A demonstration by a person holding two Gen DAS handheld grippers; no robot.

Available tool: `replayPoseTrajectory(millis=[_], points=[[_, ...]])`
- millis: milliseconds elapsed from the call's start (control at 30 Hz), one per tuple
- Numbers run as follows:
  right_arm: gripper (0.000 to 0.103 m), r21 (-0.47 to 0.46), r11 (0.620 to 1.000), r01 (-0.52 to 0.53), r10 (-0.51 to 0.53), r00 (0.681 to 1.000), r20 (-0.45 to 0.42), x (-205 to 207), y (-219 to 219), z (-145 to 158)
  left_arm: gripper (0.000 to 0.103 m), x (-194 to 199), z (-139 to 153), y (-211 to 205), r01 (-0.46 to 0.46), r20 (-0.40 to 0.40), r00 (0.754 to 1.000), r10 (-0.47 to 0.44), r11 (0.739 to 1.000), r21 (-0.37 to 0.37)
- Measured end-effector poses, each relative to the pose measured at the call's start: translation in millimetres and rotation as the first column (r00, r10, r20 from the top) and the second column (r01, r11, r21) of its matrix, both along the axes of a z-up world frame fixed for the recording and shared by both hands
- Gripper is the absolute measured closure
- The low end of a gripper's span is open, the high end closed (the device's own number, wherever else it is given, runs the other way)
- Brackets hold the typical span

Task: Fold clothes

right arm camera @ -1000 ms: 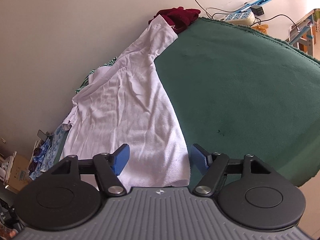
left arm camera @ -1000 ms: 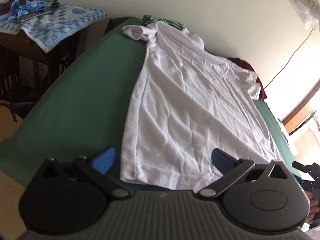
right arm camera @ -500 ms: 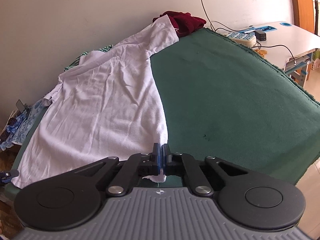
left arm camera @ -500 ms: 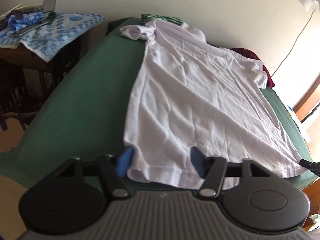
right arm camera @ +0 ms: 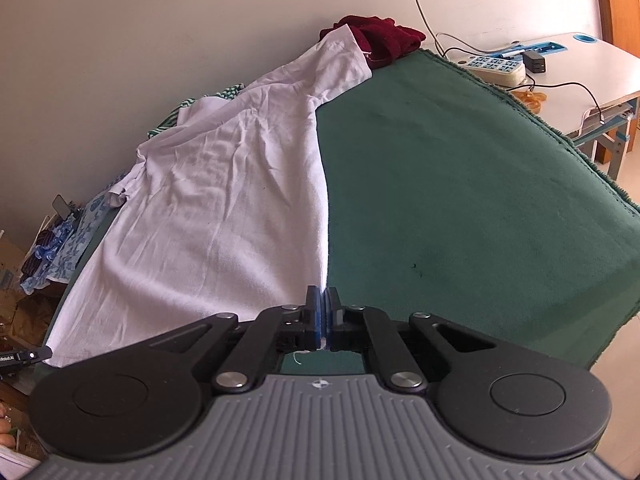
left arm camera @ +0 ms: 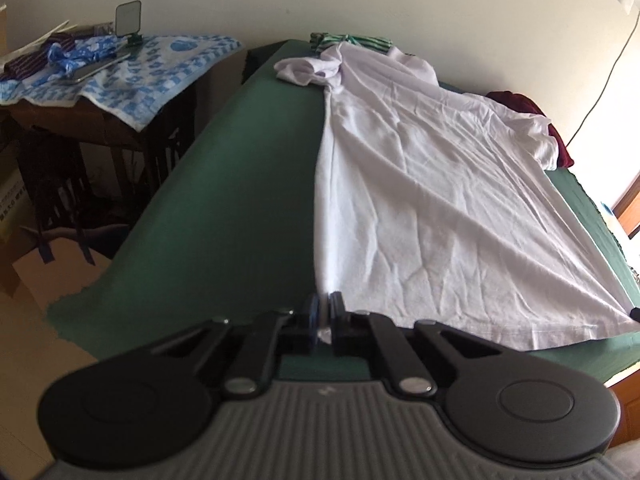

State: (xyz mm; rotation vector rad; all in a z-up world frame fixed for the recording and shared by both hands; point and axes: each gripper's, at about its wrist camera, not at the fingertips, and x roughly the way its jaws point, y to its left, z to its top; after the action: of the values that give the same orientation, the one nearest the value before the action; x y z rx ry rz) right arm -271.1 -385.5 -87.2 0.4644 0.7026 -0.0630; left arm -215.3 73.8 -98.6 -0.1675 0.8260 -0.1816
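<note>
A white polo shirt (left arm camera: 420,200) lies spread on the green table cover (left arm camera: 240,200), collar toward the far wall. My left gripper (left arm camera: 325,305) is shut on the hem's left corner, and the cloth there is pulled taut and slightly raised. In the right wrist view the same white shirt (right arm camera: 224,208) stretches away to the left, and my right gripper (right arm camera: 323,303) is shut on the hem's right corner, with white fabric pinched between the blue pads. The tip of the other gripper shows at each view's edge.
A maroon garment (right arm camera: 380,40) and a green striped garment (left arm camera: 352,40) lie at the wall behind the shirt. A side table with a blue patterned cloth (left arm camera: 132,68) and a small mirror stands left. A white desk (right arm camera: 560,64) with a power strip and cables stands right.
Both grippers closed from wide open onto the shirt's hem corners, the right one first. The left gripper then lifted slightly, and the hem between the two is now drawn straighter.
</note>
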Motion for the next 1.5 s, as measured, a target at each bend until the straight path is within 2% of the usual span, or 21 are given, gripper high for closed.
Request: replayPoseTrajectory(millis=[200,333,367,433,467,500,567,600,633,700,733,767,800,900,1033,1133,1267,1367,1400,1467,1500], points=[[0.101,0.005,0.999,-0.039,0.039,0.999,-0.032,-4.4,4.8,4.6,0.103,-11.4,12.2,4.6,-0.015,0.002,1.0,0.015,1.0,0.004],[0.099,-0.053,0.999,-0.012,0.008,0.997,-0.071,0.3,2.0,0.0,0.103,-9.5,8.9,7.0,-0.004,-0.011,1.0,0.004,0.999,0.044],[0.094,-0.047,0.999,0.026,-0.029,0.997,-0.075,1.8,-2.8,-0.6,0.099,-5.9,7.8,6.6,-0.001,-0.009,1.0,0.001,0.999,0.047],[0.087,0.002,0.996,0.092,-0.092,0.994,-0.063,2.9,-13.7,0.0,0.071,3.2,5.2,5.7,0.004,-0.011,1.0,-0.004,0.999,0.047],[0.08,0.015,0.996,0.088,-0.087,0.995,-0.057,4.2,-14.7,1.4,0.053,7.3,3.6,4.8,0.011,-0.009,1.0,-0.011,0.999,0.041],[0.076,0.009,0.997,0.074,-0.074,0.996,-0.051,5.8,-12.6,2.9,0.042,11.0,1.9,3.7,0.021,-0.004,1.0,-0.021,0.999,0.029],[0.063,-0.015,0.999,0.044,-0.045,0.998,-0.047,9.7,-7.1,5.1,0.033,17.9,-2.8,-2.2,0.044,-0.011,0.999,-0.044,0.999,0.022],[0.063,-0.035,0.999,0.031,-0.032,0.998,-0.053,11.6,-3.1,4.1,0.028,21.6,-6.1,-5.1,0.054,-0.022,0.998,-0.053,0.998,0.02],[0.063,-0.045,0.999,0.021,-0.023,0.998,-0.057,12.8,0.1,2.4,0.028,24.5,-9.1,-8.7,0.057,-0.027,0.998,-0.056,0.998,0.033],[0.063,-0.045,0.999,0.029,-0.032,0.997,-0.068,12.4,3.3,-2.1,0.044,28.1,-12.9,-17.8,0.059,-0.023,0.998,-0.058,0.995,0.086],[0.063,-0.041,0.998,0.039,-0.042,0.997,-0.068,11.4,4.1,-4.1,0.048,28.8,-13.3,-21.6,0.065,-0.018,0.998,-0.064,0.992,0.111],[0.063,-0.04,0.998,0.051,-0.053,0.997,-0.062,9.8,4.3,-5.0,0.071,29.2,-13.4,-22.5,0.069,-0.019,0.998,-0.068,0.991,0.117],[0.063,-0.042,0.997,0.06,-0.062,0.996,-0.057,8.7,4.2,-5.0,0.103,29.5,-13.2,-21.1,0.072,-0.024,0.997,-0.07,0.992,0.107],[0.063,-0.045,0.995,0.084,-0.087,0.995,-0.054,9.9,2.7,-3.8,0.103,26.7,-10.8,-14.1,0.056,-0.039,0.998,-0.054,0.997,0.051],[0.062,-0.025,0.992,0.121,-0.122,0.991,-0.05,12.4,-4.0,-1.8,0.103,7.3,-0.9,-26.9,0.069,-0.022,0.997,-0.068,0.997,0.045],[0.062,-0.015,0.994,0.109,-0.11,0.993,-0.04,14.4,-6.1,1.7,0.103,-6.6,8.2,-30.3,0.05,-0.005,0.999,-0.05,0.997,0.066],[0.062,-0.049,0.996,0.074,-0.075,0.997,-0.022,19.1,-1.4,6.4,0.103,-9.3,8.6,-16.1,0.012,-0.012,1.0,-0.011,0.994,0.112],[0.062,-0.095,0.994,0.058,-0.055,0.998,0.035,22.9,6.6,16.3,0.103,-4.4,6.7,-10.3,0.022,-0.021,1.0,-0.019,0.986,0.166],[0.062,-0.094,0.995,0.031,-0.026,0.998,0.05,24.9,10.2,19.6,0.102,-3.4,7.4,-9.8,0.047,-0.035,0.999,-0.042,0.987,0.152],[0.062,-0.086,0.996,-0.04,0.044,0.998,0.05,31.0,19.6,23.2,0.096,-2.9,10.4,-9.8,0.119,-0.066,0.991,-0.113,0.988,0.098],[0.062,-0.077,0.994,-0.073,0.076,0.996,0.036,34.0,25.0,21.9,0.083,-4.3,13.1,-10.4,0.17,-0.074,0.984,-0.165,0.983,0.071]])
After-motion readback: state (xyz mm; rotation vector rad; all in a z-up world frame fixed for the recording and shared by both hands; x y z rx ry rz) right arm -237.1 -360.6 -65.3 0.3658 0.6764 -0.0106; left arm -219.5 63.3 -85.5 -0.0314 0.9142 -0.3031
